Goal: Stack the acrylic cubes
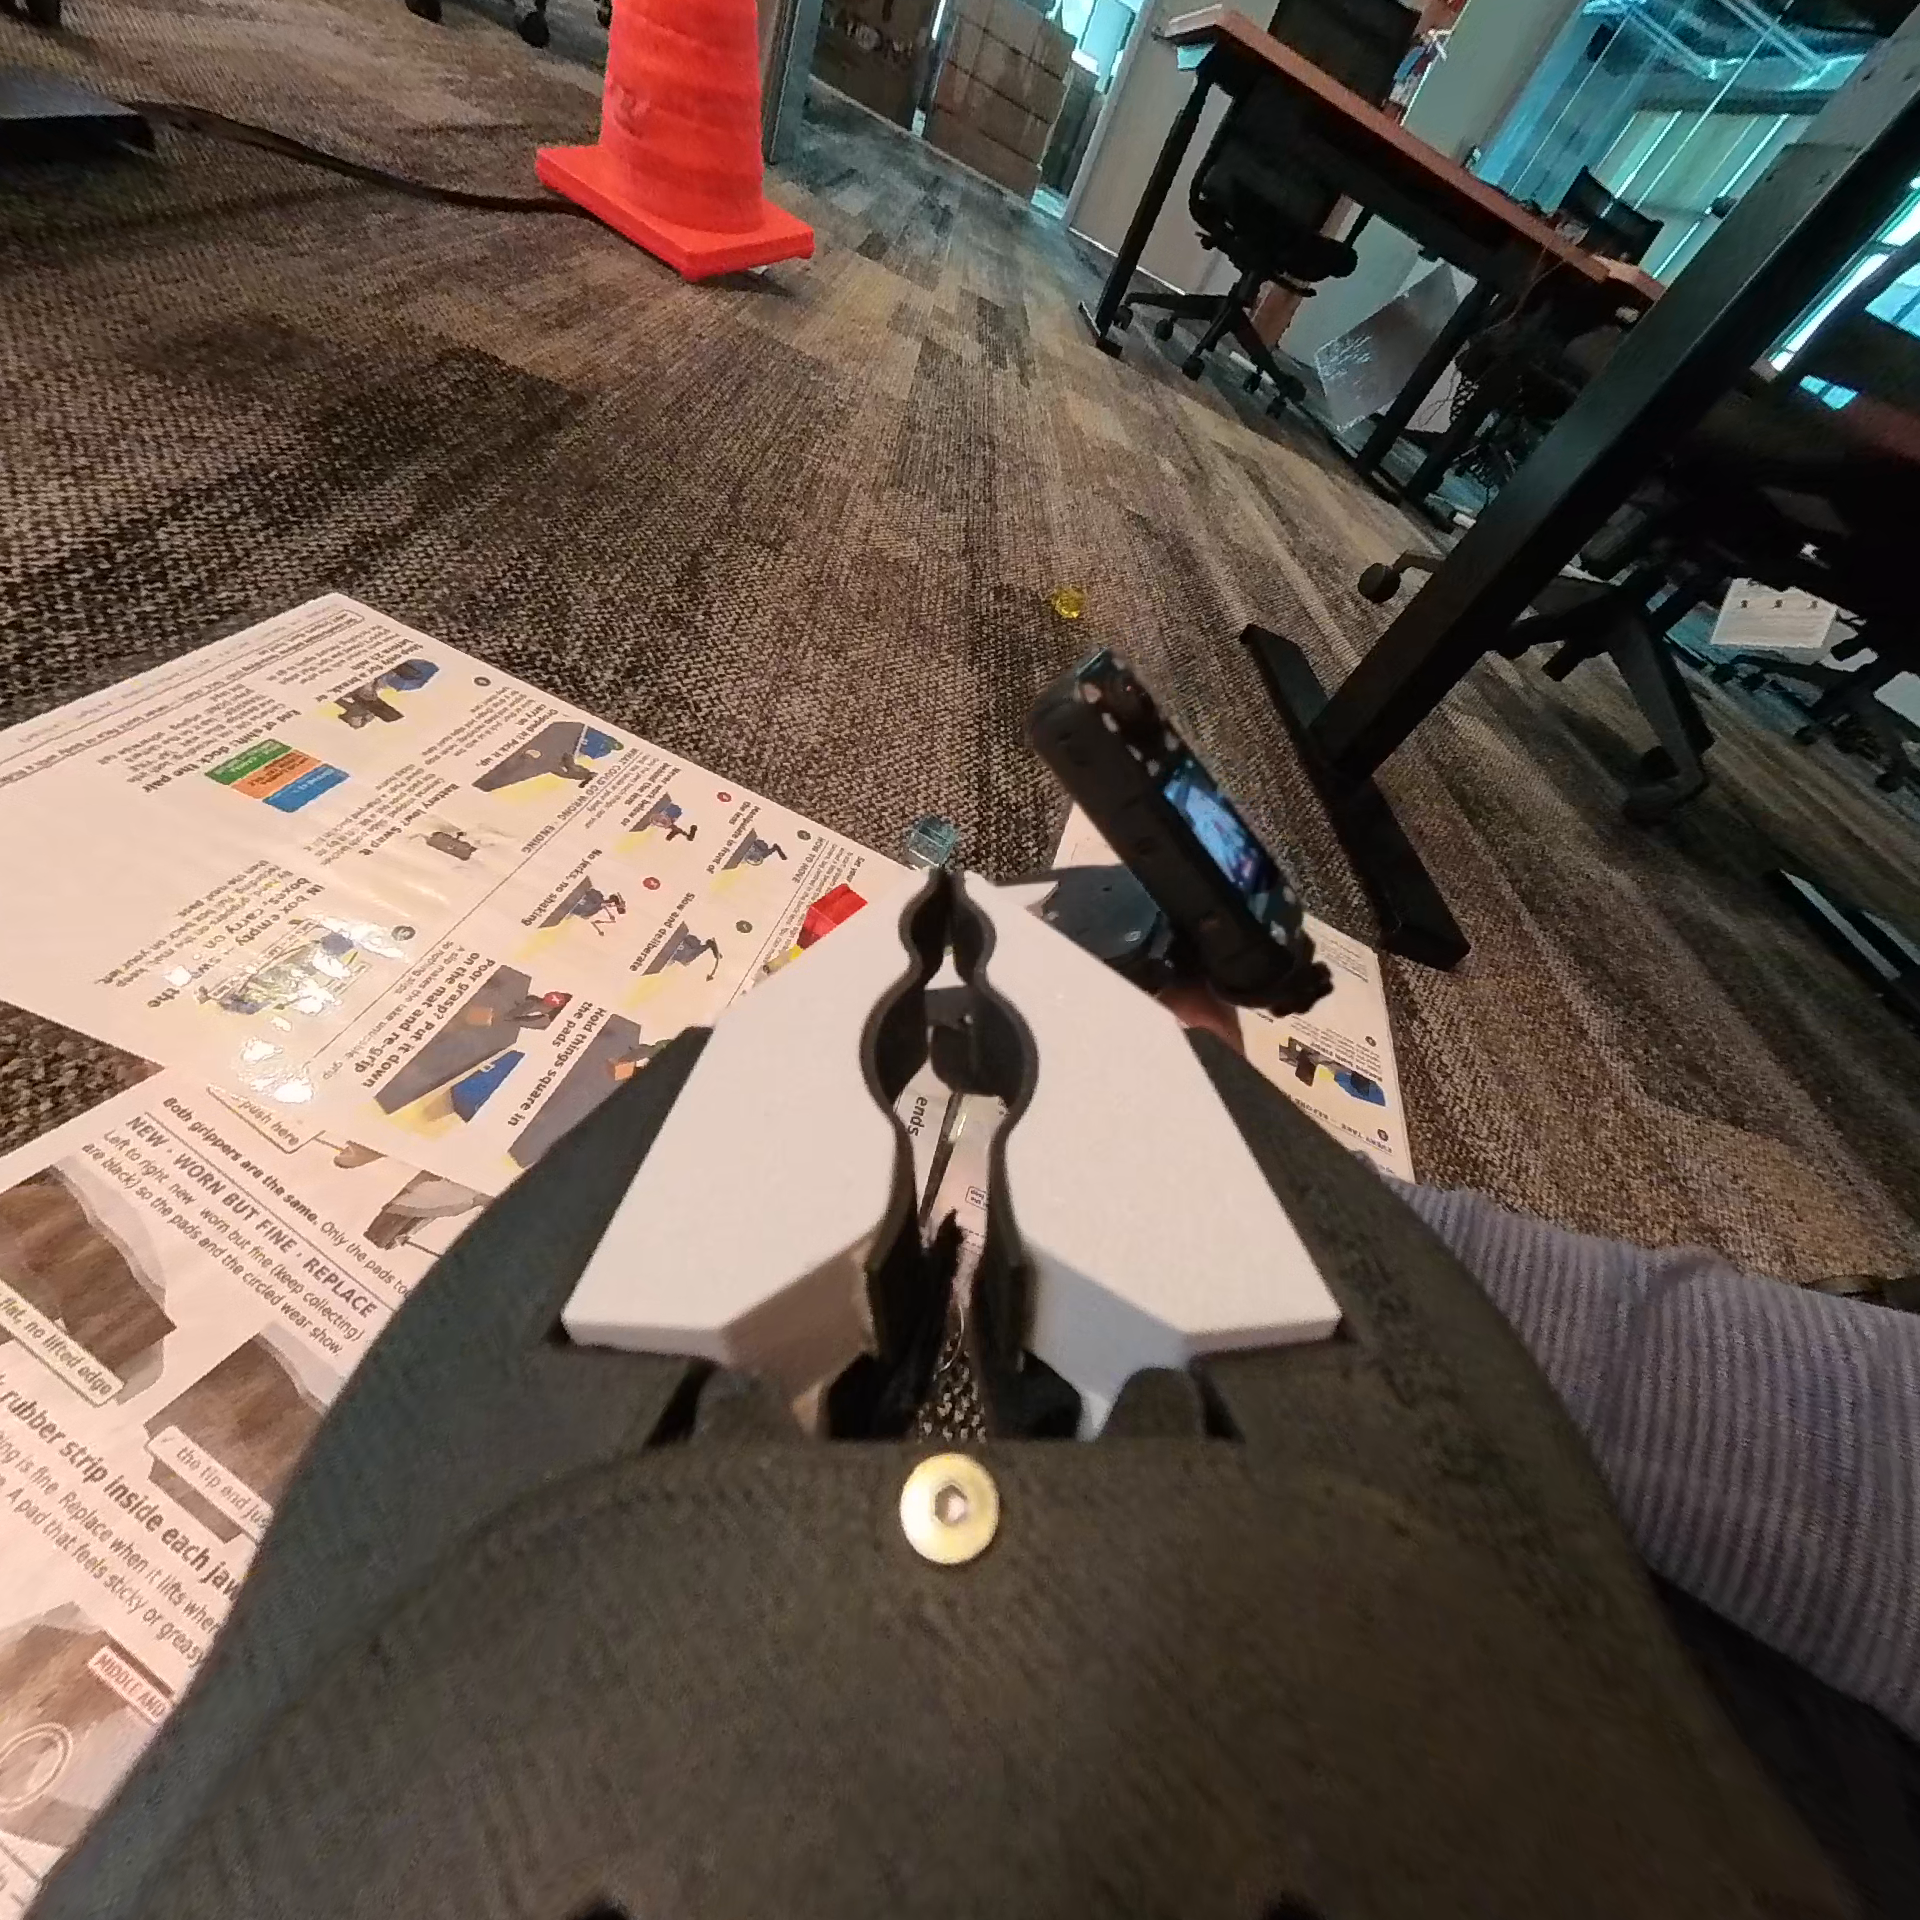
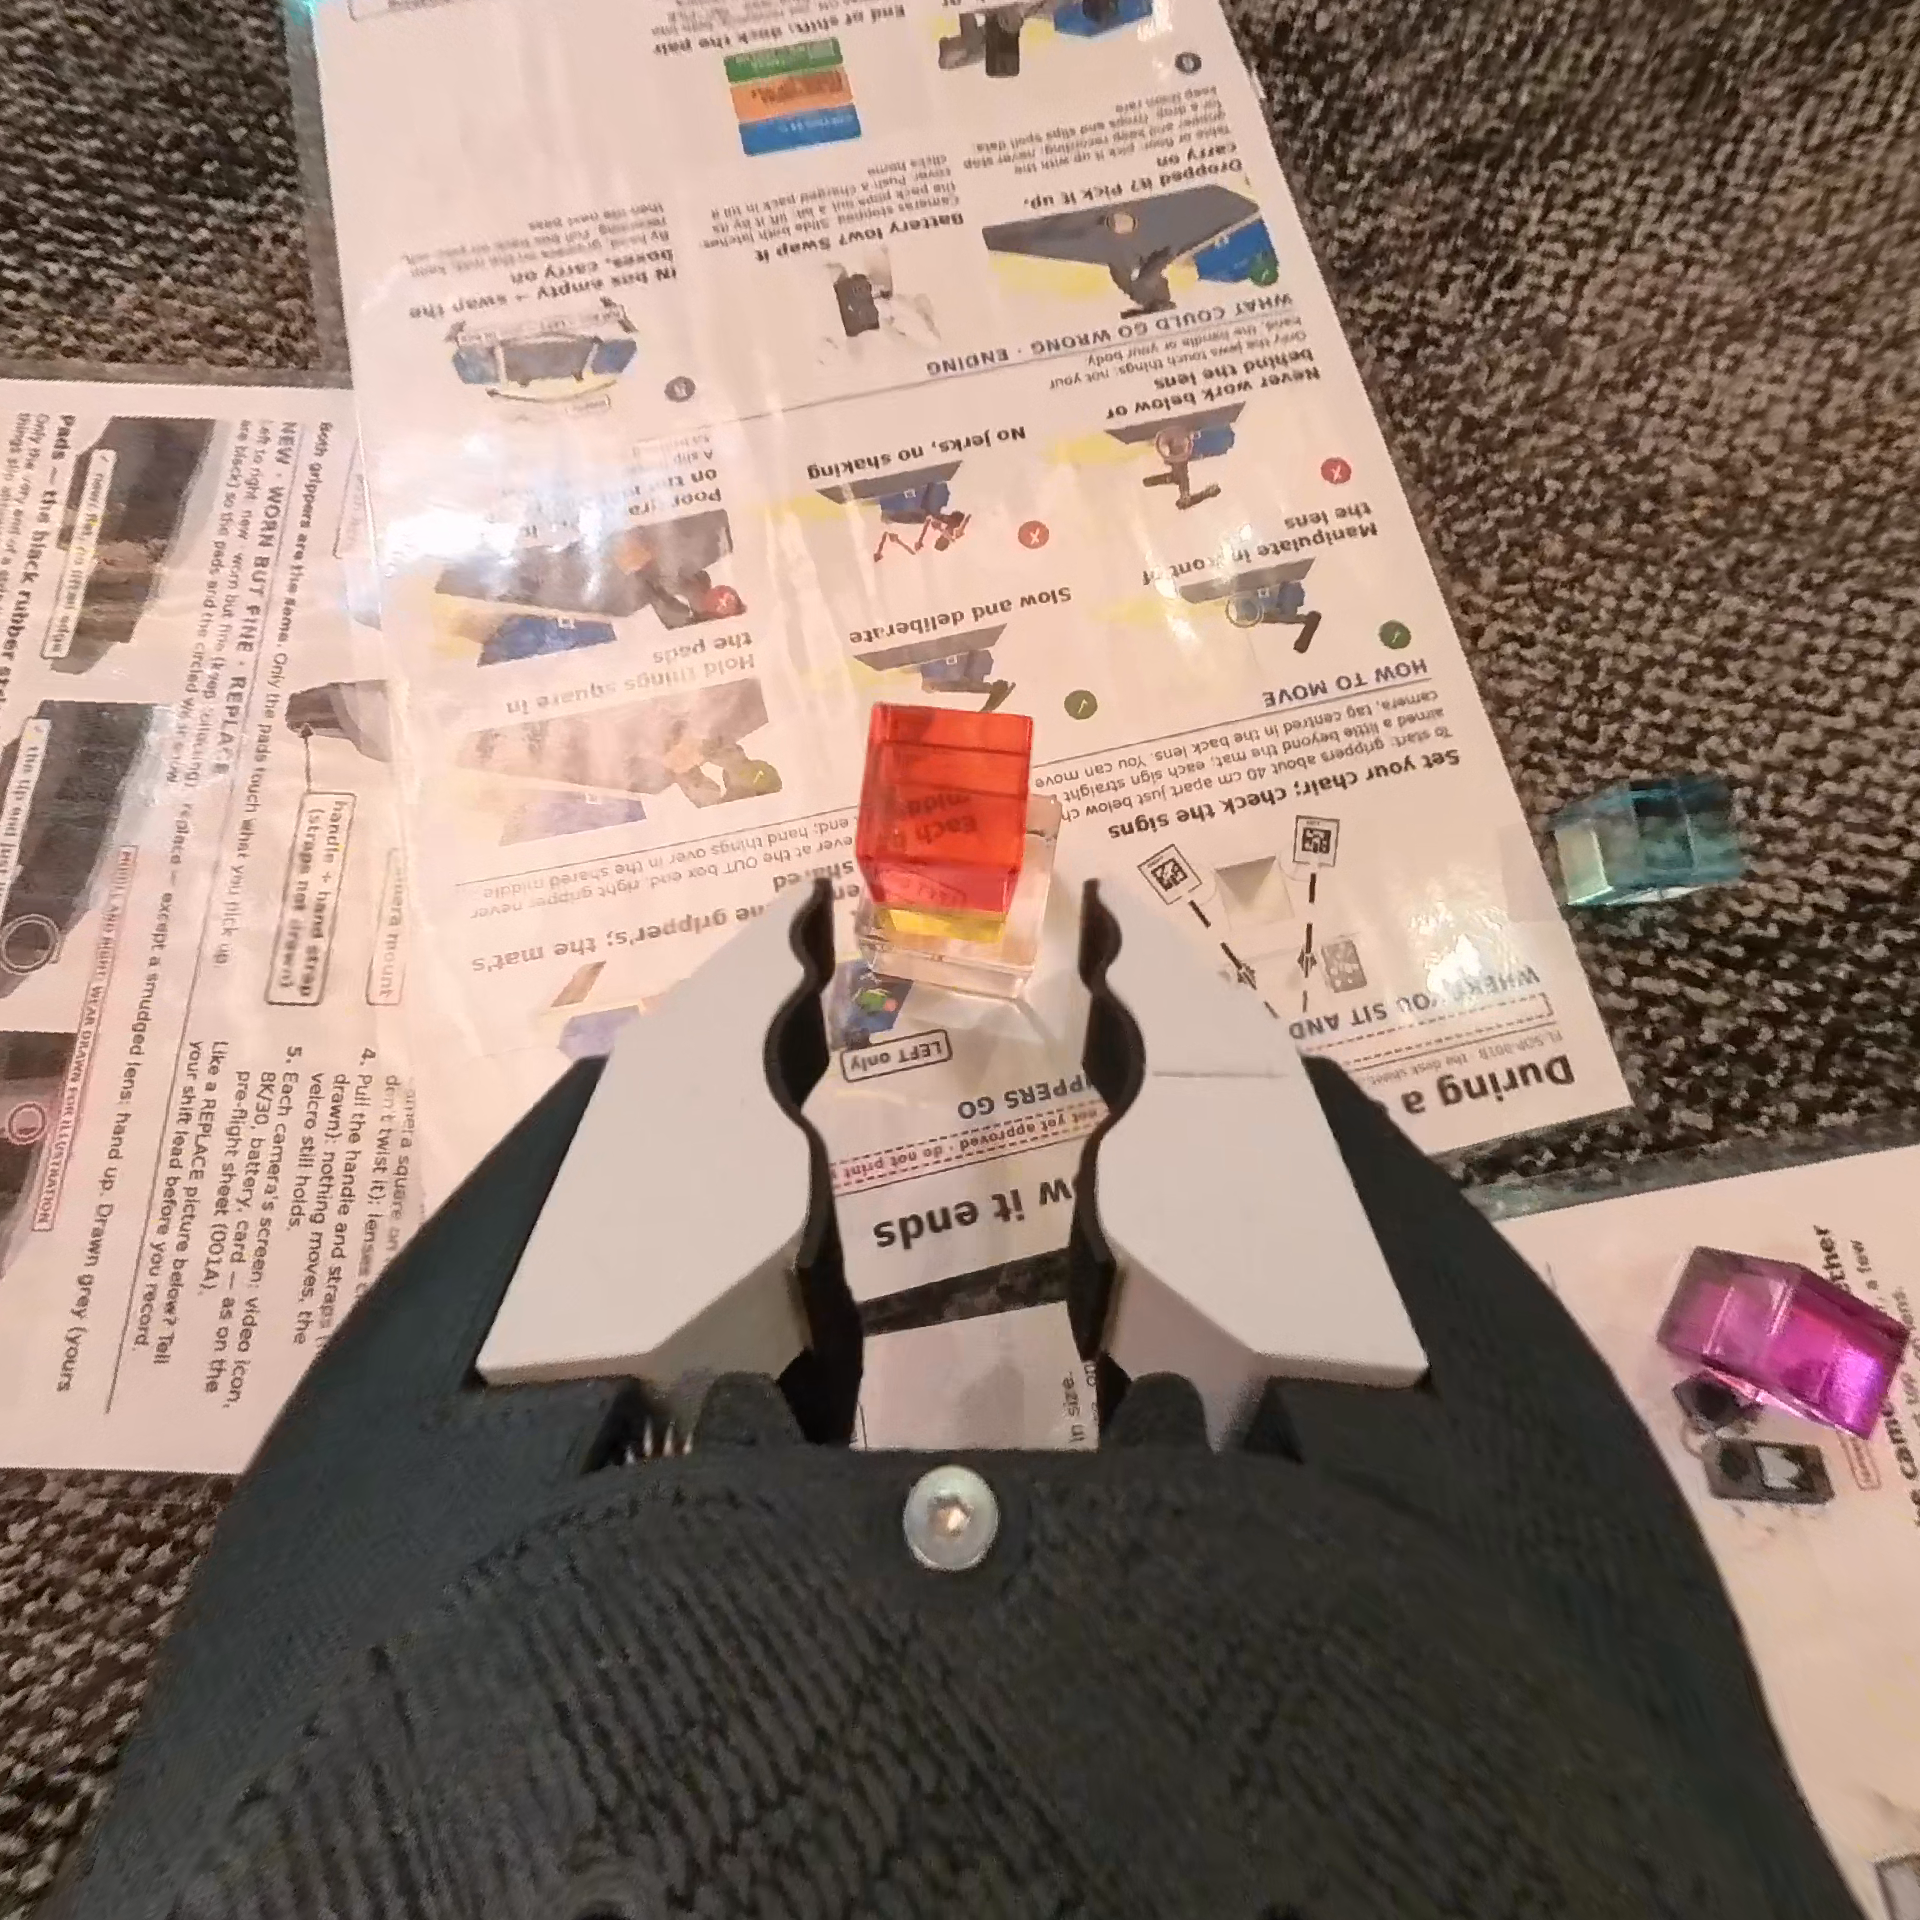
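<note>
In the right wrist view my right gripper (image 2: pixel 951 914) is open. A stack of clear cubes stands just beyond its fingertips: a red cube (image 2: pixel 945 800) on a thin yellow one (image 2: pixel 940 925) on a colourless one (image 2: pixel 971 966). The stack rests on a laminated printed sheet (image 2: pixel 1039 416), and the pads (image 2: pixel 1091 935) do not touch it. In the left wrist view my left gripper (image 1: pixel 940 883) is shut, tip against tip, low over the same sheet (image 1: pixel 312 831). A pale blue clear cube (image 1: pixel 932 840) lies on the carpet just past its tips. The red cube (image 1: pixel 836 914) peeks out to the left.
The blue cube (image 2: pixel 1647 847) lies on the carpet right of the sheet. A magenta cube (image 2: pixel 1777 1340) sits on another sheet at right. The right gripper's camera (image 1: pixel 1174 821) and a striped sleeve (image 1: pixel 1662 1403) are close. An orange cone (image 1: pixel 675 135) and a black desk leg (image 1: pixel 1455 675) stand farther off. About 20 cm separates my left fingertips from my right. Measured from the fingertips, the blue cube (image 2: pixel 1647 847) is 12 cm or so from the right gripper and 35 cm from the left.
</note>
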### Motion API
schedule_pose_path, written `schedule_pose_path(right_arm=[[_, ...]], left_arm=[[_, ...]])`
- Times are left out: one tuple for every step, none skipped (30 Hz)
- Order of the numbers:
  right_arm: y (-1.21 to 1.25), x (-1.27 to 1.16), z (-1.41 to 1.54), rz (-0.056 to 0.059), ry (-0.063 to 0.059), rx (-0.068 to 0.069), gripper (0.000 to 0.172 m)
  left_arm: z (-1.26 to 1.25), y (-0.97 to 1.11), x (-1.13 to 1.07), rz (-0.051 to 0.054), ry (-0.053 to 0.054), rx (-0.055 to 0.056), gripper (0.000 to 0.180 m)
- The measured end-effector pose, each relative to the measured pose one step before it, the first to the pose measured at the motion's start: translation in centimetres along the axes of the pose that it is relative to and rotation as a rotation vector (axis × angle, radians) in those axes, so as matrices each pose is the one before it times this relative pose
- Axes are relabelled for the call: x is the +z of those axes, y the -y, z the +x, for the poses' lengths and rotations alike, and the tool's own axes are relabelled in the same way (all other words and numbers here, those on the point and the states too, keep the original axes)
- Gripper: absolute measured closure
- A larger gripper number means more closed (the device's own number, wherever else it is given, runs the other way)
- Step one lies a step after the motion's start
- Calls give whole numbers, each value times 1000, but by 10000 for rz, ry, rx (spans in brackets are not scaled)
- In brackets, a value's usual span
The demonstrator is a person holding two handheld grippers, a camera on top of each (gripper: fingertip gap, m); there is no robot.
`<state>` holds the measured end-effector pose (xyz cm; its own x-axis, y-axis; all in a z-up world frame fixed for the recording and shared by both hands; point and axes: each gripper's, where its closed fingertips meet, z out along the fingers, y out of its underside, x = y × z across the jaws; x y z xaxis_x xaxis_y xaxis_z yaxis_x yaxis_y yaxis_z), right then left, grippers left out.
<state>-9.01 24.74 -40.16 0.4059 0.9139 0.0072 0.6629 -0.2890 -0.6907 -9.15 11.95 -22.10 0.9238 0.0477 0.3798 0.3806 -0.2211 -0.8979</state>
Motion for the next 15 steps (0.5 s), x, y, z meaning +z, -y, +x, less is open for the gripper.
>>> schedule_pose_path(right_arm=[[-91, 109, 56, -24, -18, 35, 125], [41, 90, 67, 29, -28, 7, 126], [96, 100, 57, 30, -12, -8, 128], [61, 134, 33, -10, -4, -13, 130], [-5, 174, -5, -41, 15, -15, 133], [-88, 184, -74, -55, 36, -29, 135], [-150, 172, -117, -66, 32, -45, 138], [-83, 92, -145, -12, 38, -55, 140], [41, -21, -123, 49, -2, -49, 144], [-16, -20, -91, -21, -28, -50, 145], [-25, -20, -62, -37, -31, -65, 146], [-24, -25, -73, -25, -12, -43, 146], [-22, -17, -78, -10, 9, -23, 146], [-22, -32, -26, -6, -10, -3, 146], [-20, -14, 2, -7, -11, 12, 146]], left_arm=[[-5, 13, -9, 4, 3, 5, 180], [-7, -1, 2, 2, 6, 10, 180], [0, -1, 0, 0, 0, 1, 180], [7, 18, 0, 4, -6, -7, 180], [-2, 6, -8, 3, -2, -7, 180], [-8, -10, 2, -1, 3, 2, 180], [-6, -23, -2, -7, 4, 8, 180], [-4, -21, 7, -7, 3, 8, 180], [-1, -26, 9, -8, -2, -5, 180], [0, -7, 10, -3, -4, -9, 180], [-23, 1, 11, 0, 4, -6, 180], [-18, -1, 12, 1, 5, -3, 180], [-21, -13, 2, -2, 0, -6, 180], [3, -21, 18, -8, -9, -10, 180], [12, -22, 7, -8, -2, -4, 180]])
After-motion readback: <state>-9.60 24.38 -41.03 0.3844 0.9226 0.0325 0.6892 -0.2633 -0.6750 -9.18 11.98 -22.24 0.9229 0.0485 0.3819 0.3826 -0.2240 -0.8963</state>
